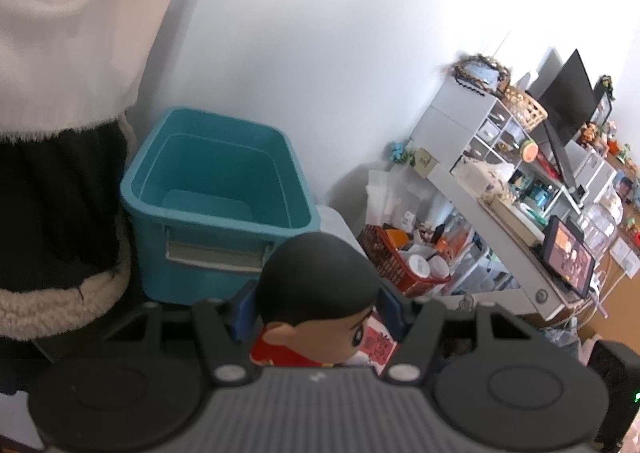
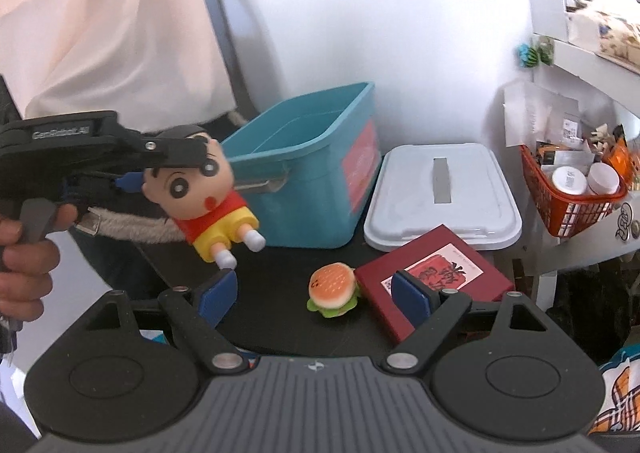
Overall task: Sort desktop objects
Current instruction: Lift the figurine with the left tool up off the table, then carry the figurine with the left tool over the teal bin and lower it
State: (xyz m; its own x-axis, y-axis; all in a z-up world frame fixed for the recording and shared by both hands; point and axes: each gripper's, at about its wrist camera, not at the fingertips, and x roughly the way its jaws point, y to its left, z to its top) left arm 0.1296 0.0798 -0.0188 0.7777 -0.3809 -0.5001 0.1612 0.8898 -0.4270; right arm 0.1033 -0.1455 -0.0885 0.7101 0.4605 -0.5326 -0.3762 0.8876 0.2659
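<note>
Glossy plastic cartoon boy figurine, round black-haired head, red shirt, yellow shorts, clamped at the head between the left gripper fingers, held tilted in the air beside the empty teal plastic bin. Below on the dark bench: squishy burger toy, flat maroon box, white lid. Right gripper fingers spread wide, holding nothing.

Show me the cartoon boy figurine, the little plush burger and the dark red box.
Cartoon boy plastic figurine (image 2: 208,197): right wrist view, on its red shirt.
Small plush burger (image 2: 333,285): right wrist view, on its bun.
Dark red flat box (image 2: 434,277): right wrist view, on its lid label.
</note>
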